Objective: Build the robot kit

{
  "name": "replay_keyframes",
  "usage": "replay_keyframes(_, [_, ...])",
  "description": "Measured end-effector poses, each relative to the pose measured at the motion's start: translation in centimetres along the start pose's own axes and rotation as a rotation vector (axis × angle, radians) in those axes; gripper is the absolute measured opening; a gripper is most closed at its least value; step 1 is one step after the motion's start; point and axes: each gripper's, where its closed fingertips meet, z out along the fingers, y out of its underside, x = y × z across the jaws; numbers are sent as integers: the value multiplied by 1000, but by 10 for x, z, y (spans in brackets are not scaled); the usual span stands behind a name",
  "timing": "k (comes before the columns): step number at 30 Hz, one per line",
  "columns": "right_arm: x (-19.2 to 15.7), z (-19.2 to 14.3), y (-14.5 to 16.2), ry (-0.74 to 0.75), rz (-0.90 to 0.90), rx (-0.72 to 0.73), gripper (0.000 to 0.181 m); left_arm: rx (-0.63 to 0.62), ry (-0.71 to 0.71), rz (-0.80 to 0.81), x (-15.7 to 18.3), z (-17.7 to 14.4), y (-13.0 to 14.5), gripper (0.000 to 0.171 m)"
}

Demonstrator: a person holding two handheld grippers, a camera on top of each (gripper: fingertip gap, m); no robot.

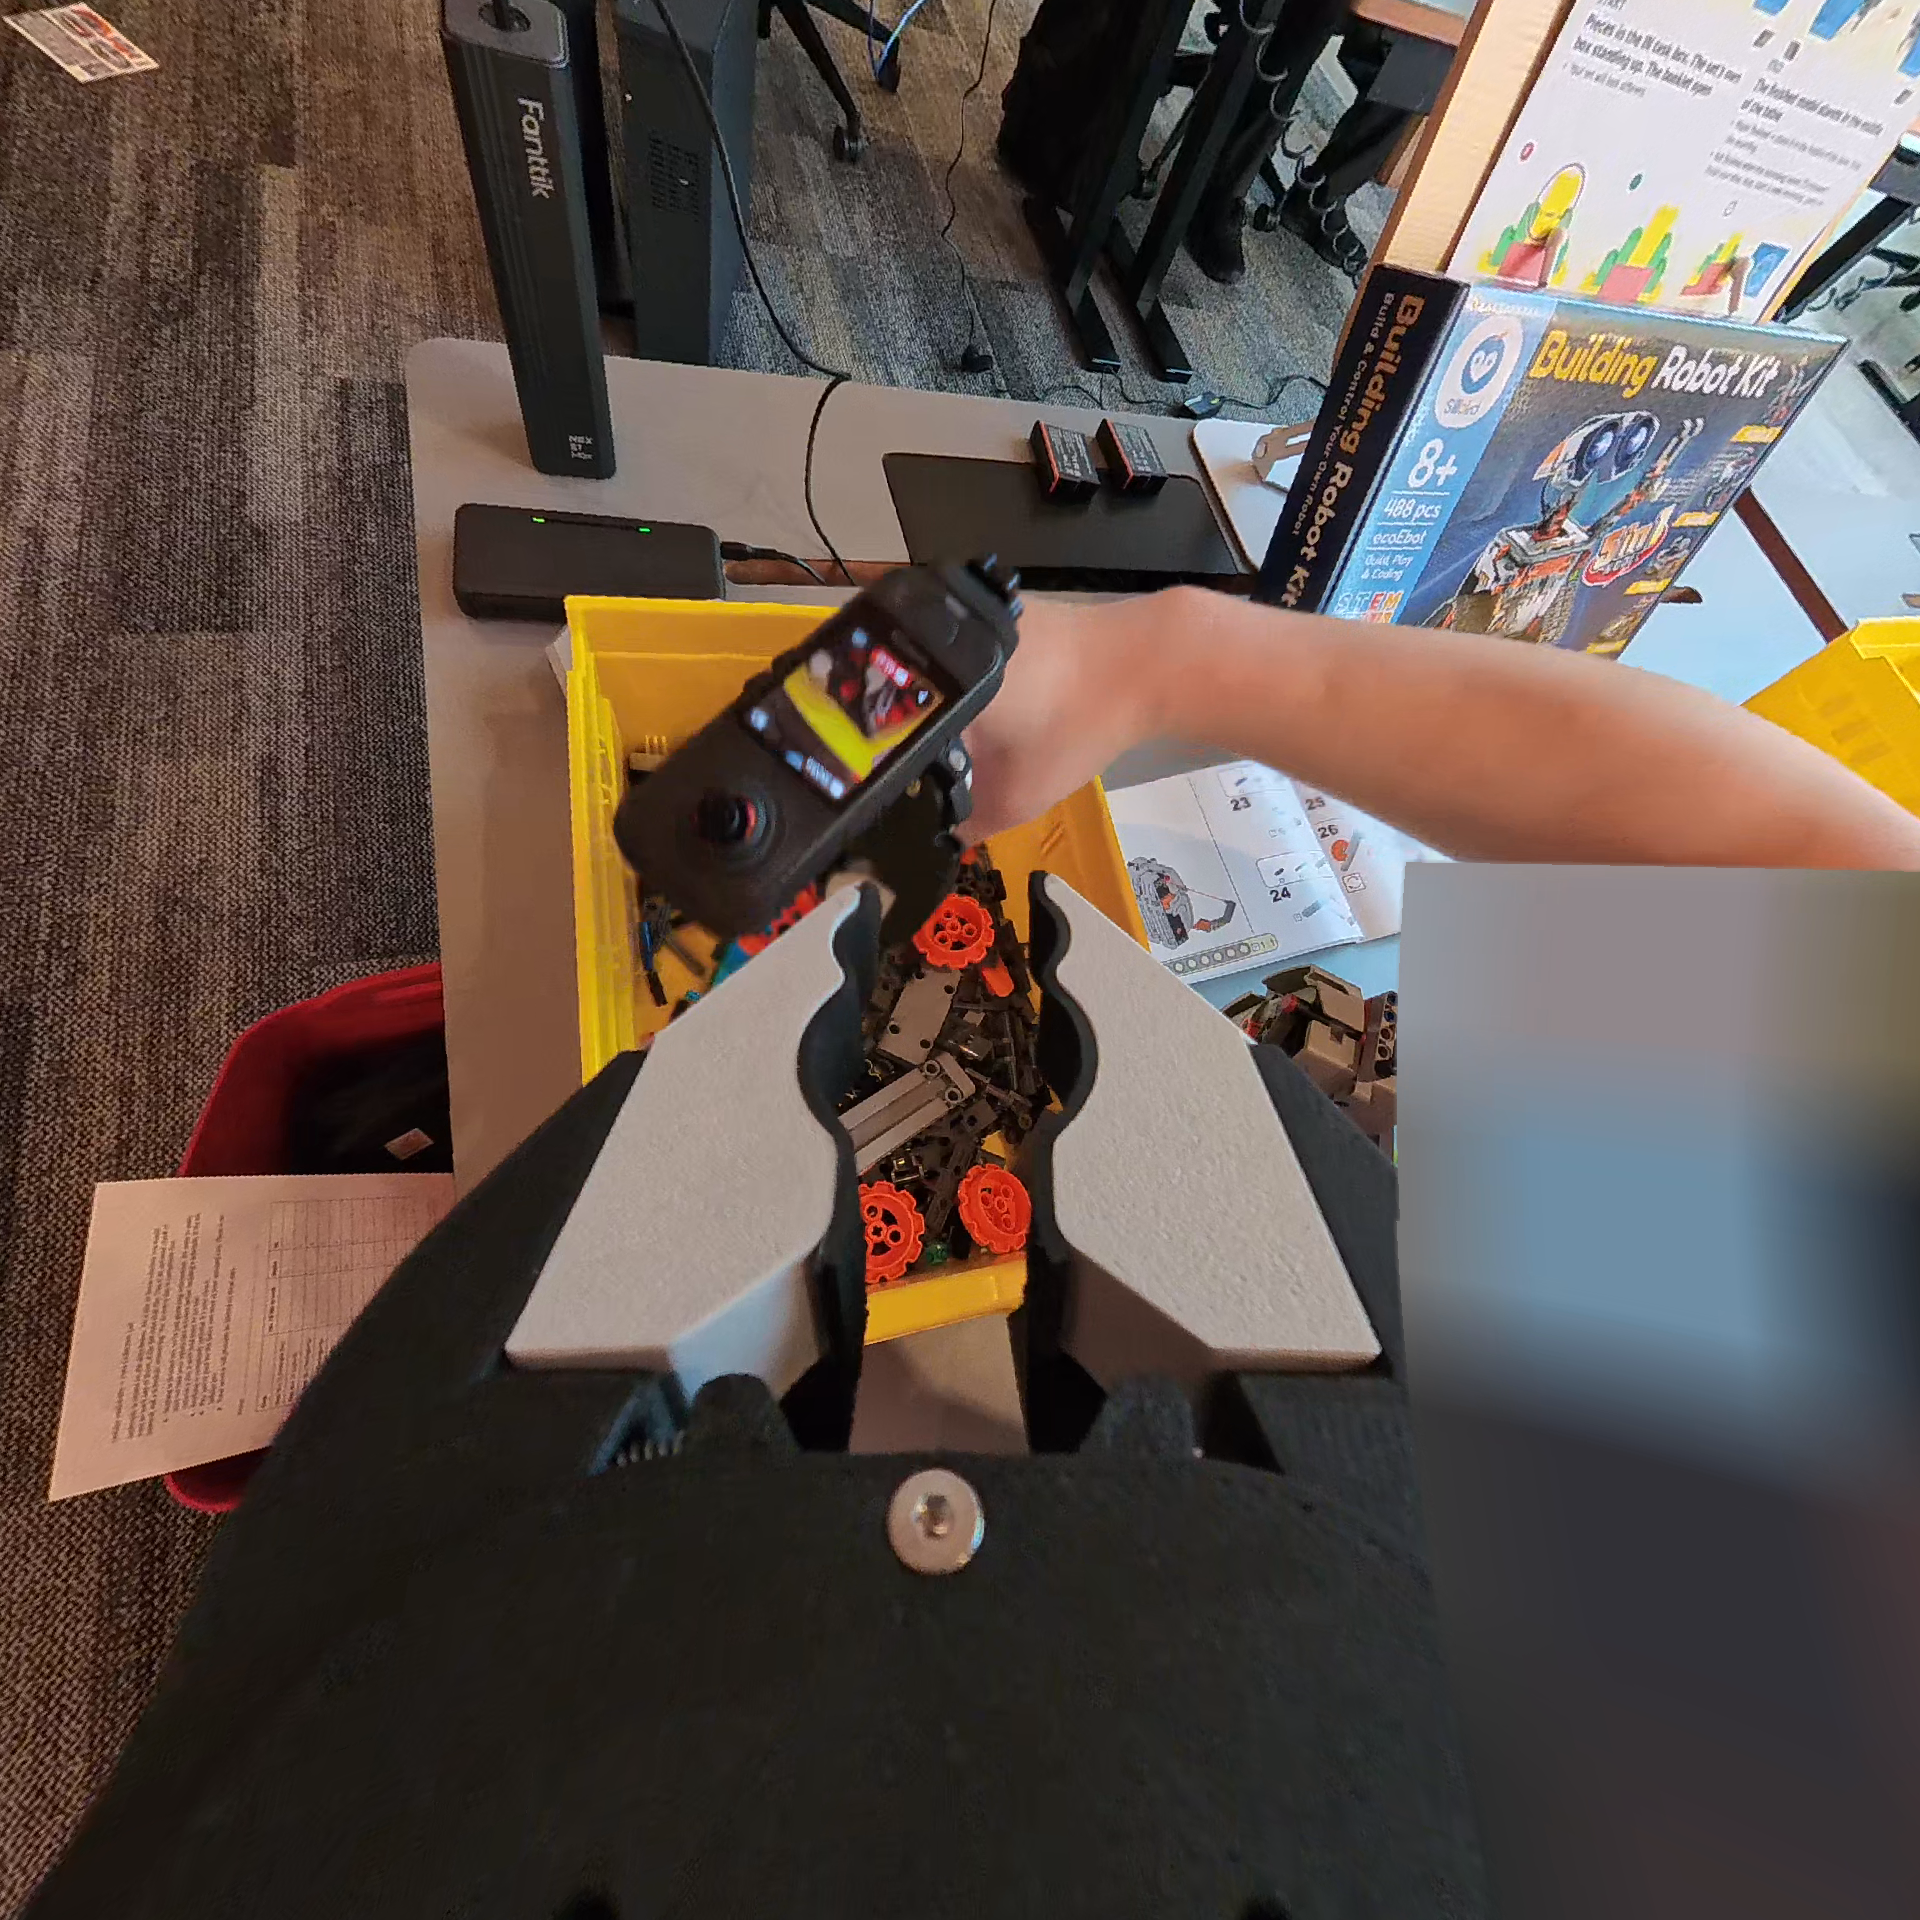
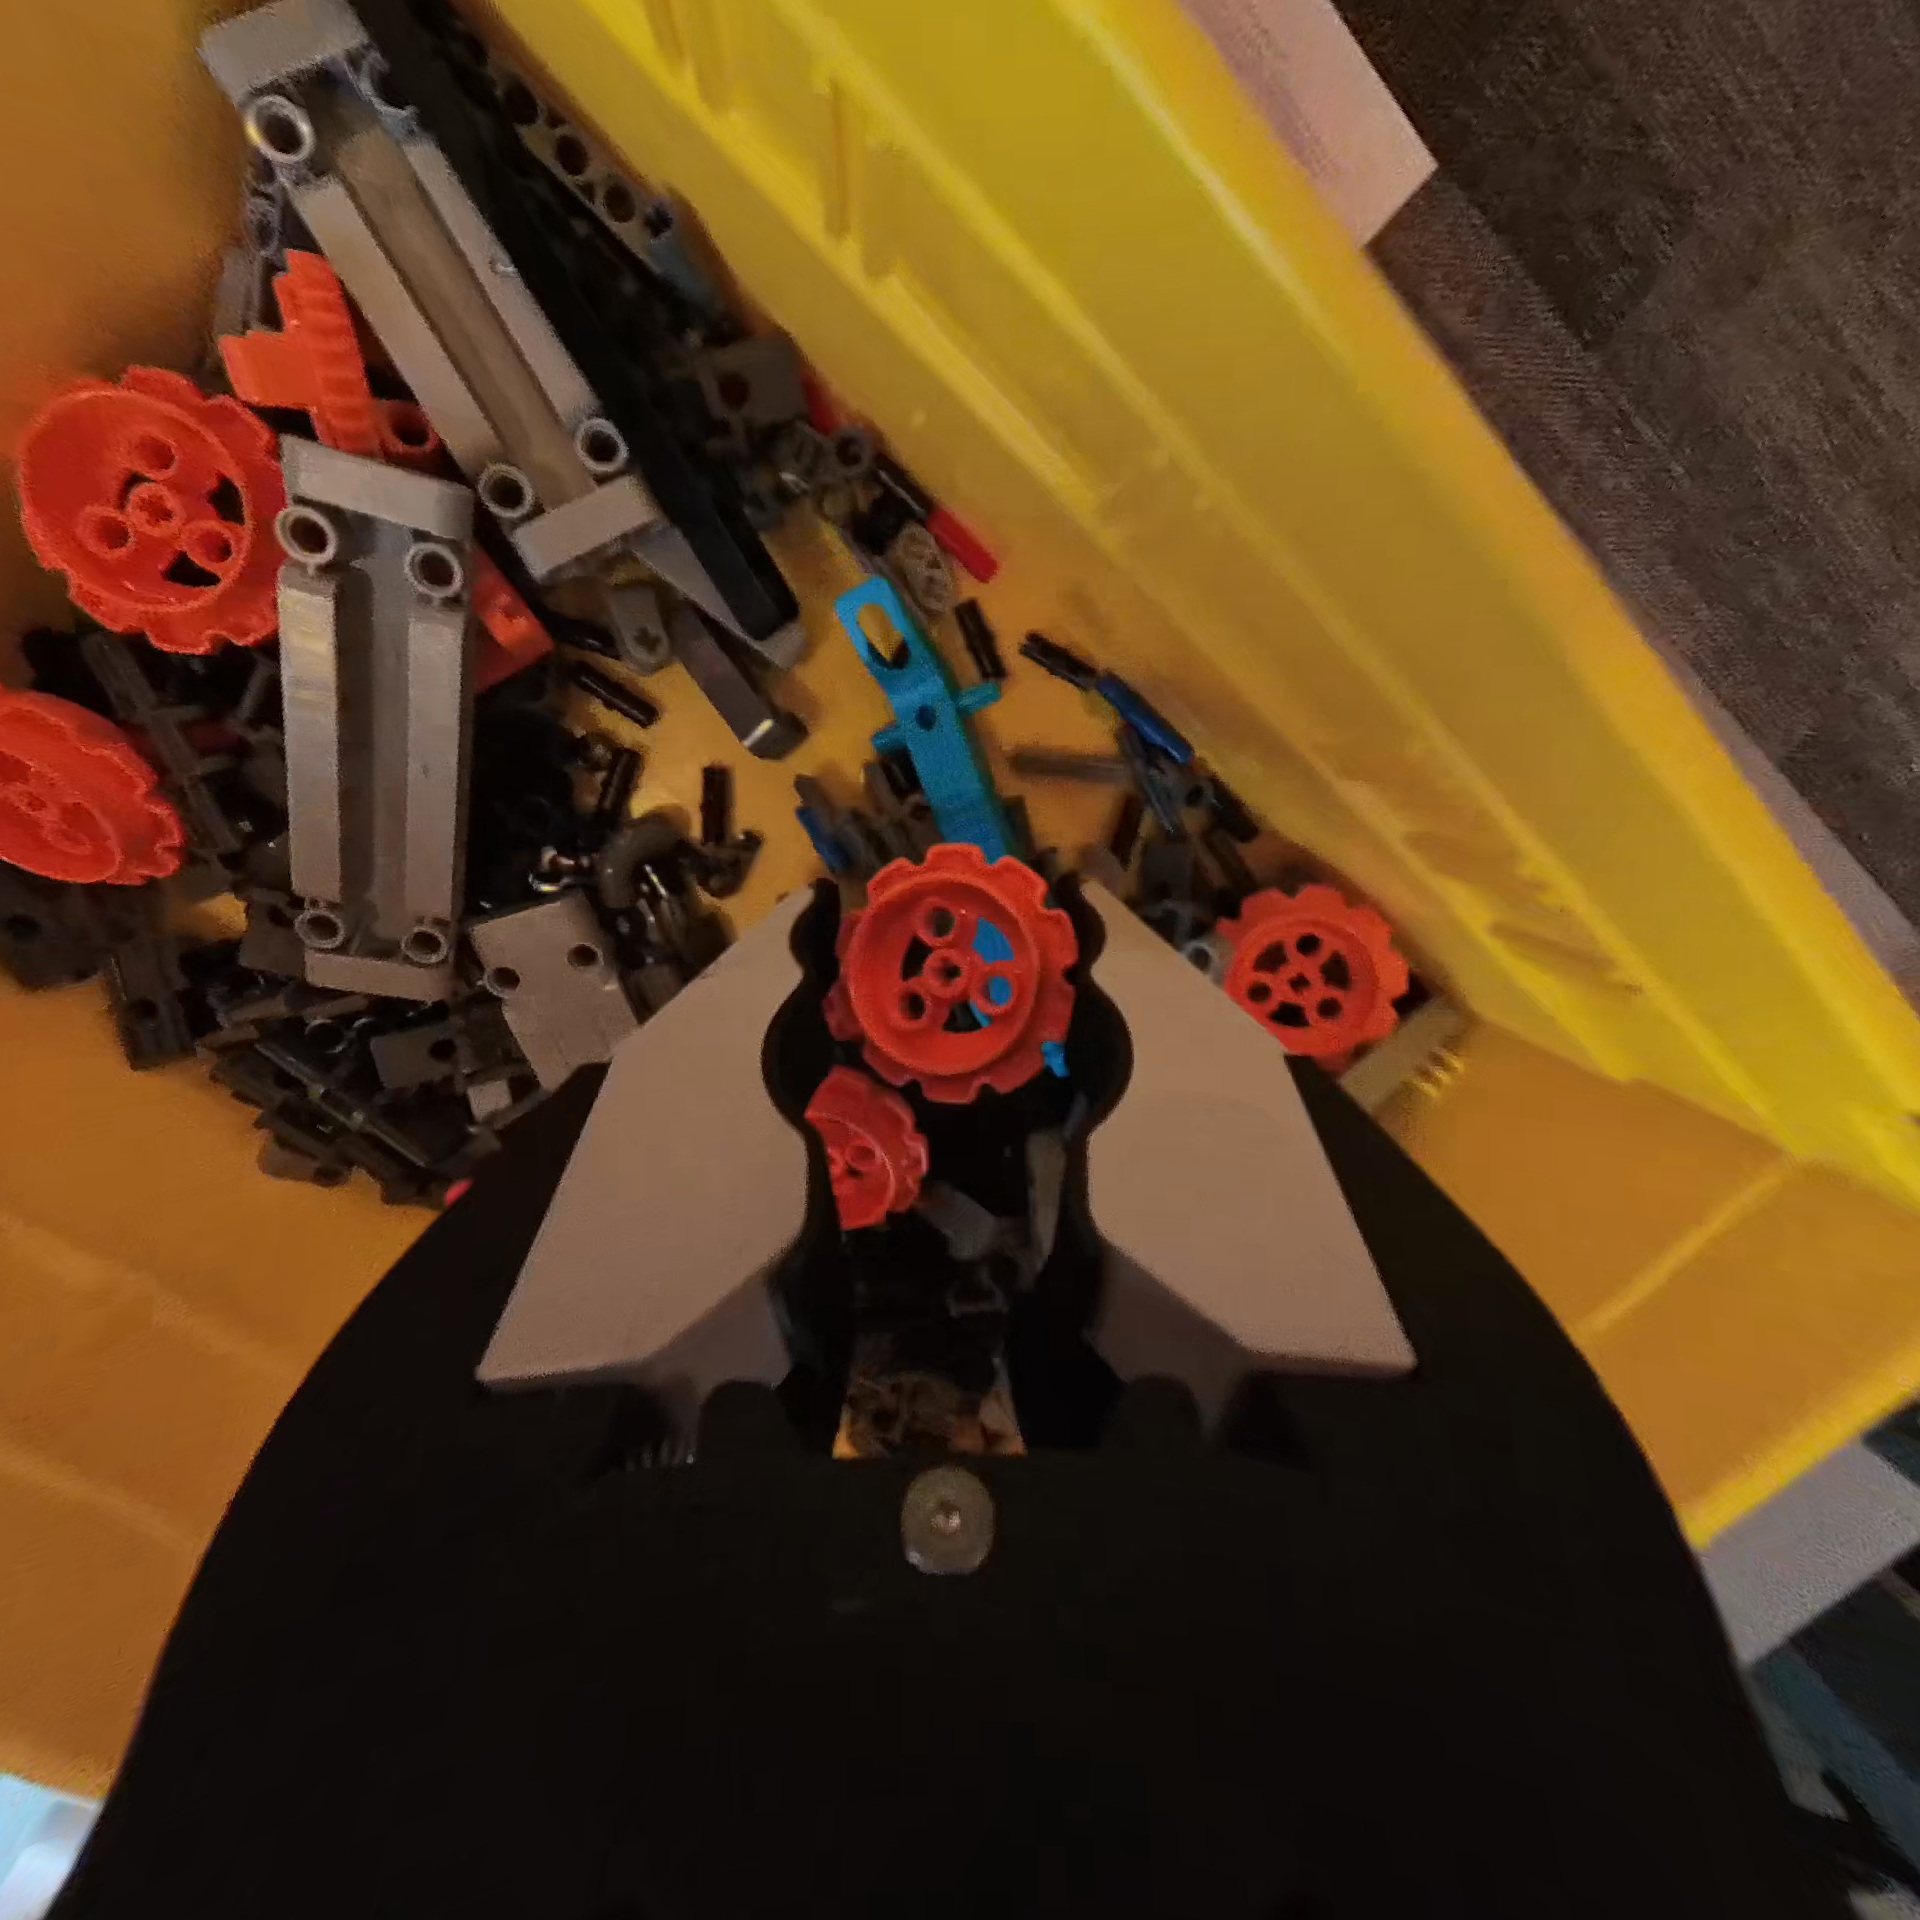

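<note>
Lettering appears on the tall black tower (image 1: pixel 530 239), the boxed robot building kit (image 1: pixel 1538 468) and a printed sheet (image 1: pixel 218 1320) over the red tub (image 1: pixel 312 1070); wording omitted. Yellow bin (image 1: pixel 613 717) on the grey table (image 1: pixel 488 831), holding loose building parts. Left gripper (image 1: pixel 945 914): fingers apart, empty, poised above the bin. Right gripper (image 2: pixel 945 914): down inside the bin, fingers parted either side of a red gear wheel (image 2: pixel 951 971); contact cannot be told. Blurred patch hides the right foreground.
</note>
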Motion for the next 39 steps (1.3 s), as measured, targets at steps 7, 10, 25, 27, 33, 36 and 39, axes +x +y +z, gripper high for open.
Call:
replay_keyframes(7, [45, -35, 49, 129, 228, -103, 42, -26, -1, 9, 2, 4, 3, 27])
replay_keyframes(10, [45, -39, 47, 127, 260, -67, 58, -29, -2, 7, 1, 5, 4, 27])
replay_keyframes(25, [8, 7, 6, -20, 77, -7, 28, -33, 0, 9, 2, 6, 4, 27])
replay_keyframes(27, [19, -5, 10, 26, 127, -9, 20, -35, 1, 11, 2, 6, 4, 27])
replay_keyframes(33, [49, -31, 37, 148, 288, -69, 19, -32, 2, 10, 2, 5, 4, 27])
replay_keyframes(36, [34, -37, 9, 109, 199, 63, 37, -35, 4, 11, 3, 6, 4, 27])
replay_keyframes(39, [24, -36, -9, 136, 71, 93, 25, -36, 4, 10, 3, 6, 4, 27])
